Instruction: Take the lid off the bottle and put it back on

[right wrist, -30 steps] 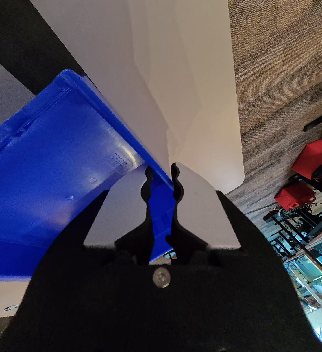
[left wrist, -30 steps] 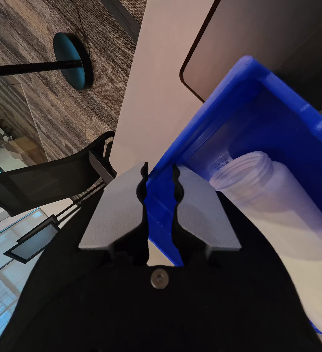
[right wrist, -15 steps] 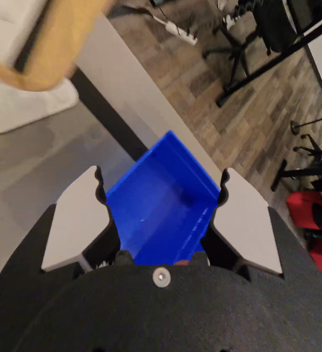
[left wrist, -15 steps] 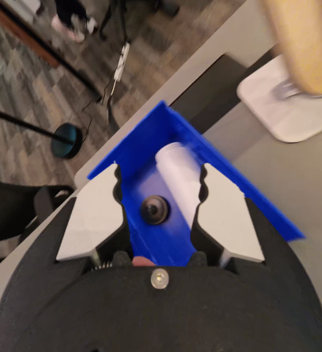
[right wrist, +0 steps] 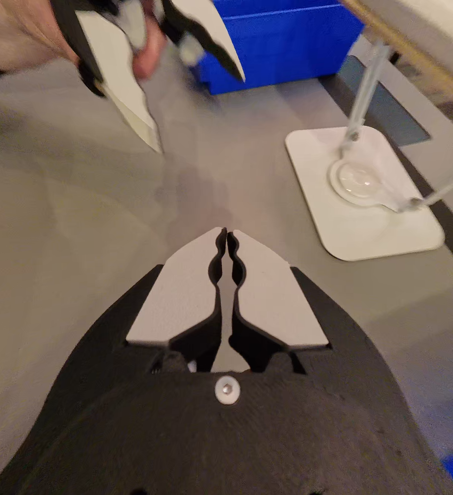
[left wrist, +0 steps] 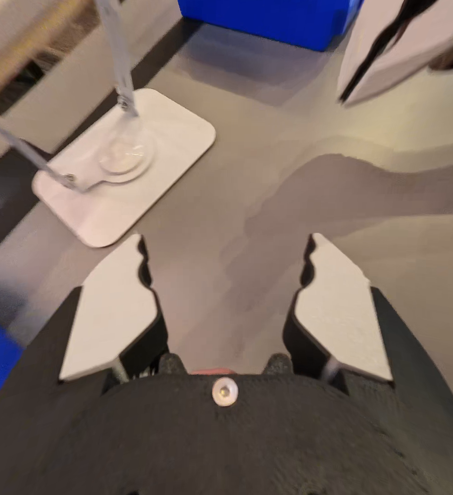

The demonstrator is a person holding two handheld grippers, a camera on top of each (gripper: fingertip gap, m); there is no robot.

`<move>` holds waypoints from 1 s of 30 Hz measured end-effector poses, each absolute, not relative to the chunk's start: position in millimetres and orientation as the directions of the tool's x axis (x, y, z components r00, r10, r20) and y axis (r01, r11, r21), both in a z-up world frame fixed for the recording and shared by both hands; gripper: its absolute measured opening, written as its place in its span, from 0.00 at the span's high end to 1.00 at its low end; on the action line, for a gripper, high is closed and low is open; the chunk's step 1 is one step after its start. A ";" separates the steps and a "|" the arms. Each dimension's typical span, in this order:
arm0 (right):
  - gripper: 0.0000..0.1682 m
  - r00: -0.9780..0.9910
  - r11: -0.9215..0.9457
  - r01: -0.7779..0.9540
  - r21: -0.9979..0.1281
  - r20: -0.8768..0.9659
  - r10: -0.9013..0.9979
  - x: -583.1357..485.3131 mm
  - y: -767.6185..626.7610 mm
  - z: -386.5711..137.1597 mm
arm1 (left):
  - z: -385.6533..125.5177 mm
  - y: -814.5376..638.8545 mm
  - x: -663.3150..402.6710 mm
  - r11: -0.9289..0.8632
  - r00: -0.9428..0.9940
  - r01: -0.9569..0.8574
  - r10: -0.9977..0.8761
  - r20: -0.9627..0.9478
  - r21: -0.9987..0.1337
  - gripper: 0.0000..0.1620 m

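The left gripper (left wrist: 225, 241) hangs wide open over the bare grey table (left wrist: 246, 174). The right gripper (right wrist: 226, 231) is closed on nothing. A blue bin (right wrist: 281, 45) sits at the table's far edge, a white stand (right wrist: 359, 198) beside it.

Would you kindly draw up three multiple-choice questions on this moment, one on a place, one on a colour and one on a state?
1. In the right wrist view, where does the white stand base sit relative to the right tool?
A. Ahead and to the right
B. Directly behind it
C. Inside the bin

2. What colour is the bin at the far side of the table?
A. Red
B. Blue
C. Green

3. How do the two tools stand?
A. Both shut
B. Left shut, right open
C. Left tool open, right shut

Answers:
1. A, the base lies on the table toward the right edge of that view, beyond the fingertips.
2. B, its walls show blue in both views.
3. C, bare table shows in the wide gap between the left fingers, while the right fingertips nearly meet on nothing.
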State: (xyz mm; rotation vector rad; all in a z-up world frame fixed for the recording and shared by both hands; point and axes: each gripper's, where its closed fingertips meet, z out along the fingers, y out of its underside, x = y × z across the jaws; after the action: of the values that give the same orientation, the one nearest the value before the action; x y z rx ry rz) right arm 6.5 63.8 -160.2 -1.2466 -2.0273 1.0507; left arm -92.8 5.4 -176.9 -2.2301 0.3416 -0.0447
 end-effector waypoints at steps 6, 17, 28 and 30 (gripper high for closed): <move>0.99 -0.391 0.199 0.579 -0.791 -0.055 0.919 -15.8 68.7 -222.1 | -226.1 37.5 -90.7 -0.643 0.982 -0.138 -0.190 -0.018 -0.753 0.57; 0.46 -0.254 0.189 0.693 -0.696 0.010 0.967 -30.6 100.5 -266.6 | -271.3 52.0 -95.4 -0.744 0.991 -0.103 -0.134 -0.004 -0.660 0.49; 0.43 -0.293 0.213 0.701 -0.681 -0.003 0.956 -26.5 99.1 -271.2 | -270.5 51.6 -88.3 -0.722 0.980 -0.158 -0.198 -0.017 -0.674 0.41; 0.42 -0.295 0.224 0.699 -0.679 0.011 0.955 -26.5 98.6 -271.9 | -260.4 55.1 -85.9 -0.660 0.971 -0.214 -0.224 -0.083 -0.720 0.36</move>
State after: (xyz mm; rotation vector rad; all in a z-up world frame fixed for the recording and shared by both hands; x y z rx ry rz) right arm -26.5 98.6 -271.9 -1.5240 -2.0749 0.8032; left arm -85.9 55.1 -260.4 -2.3107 0.3048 -0.0164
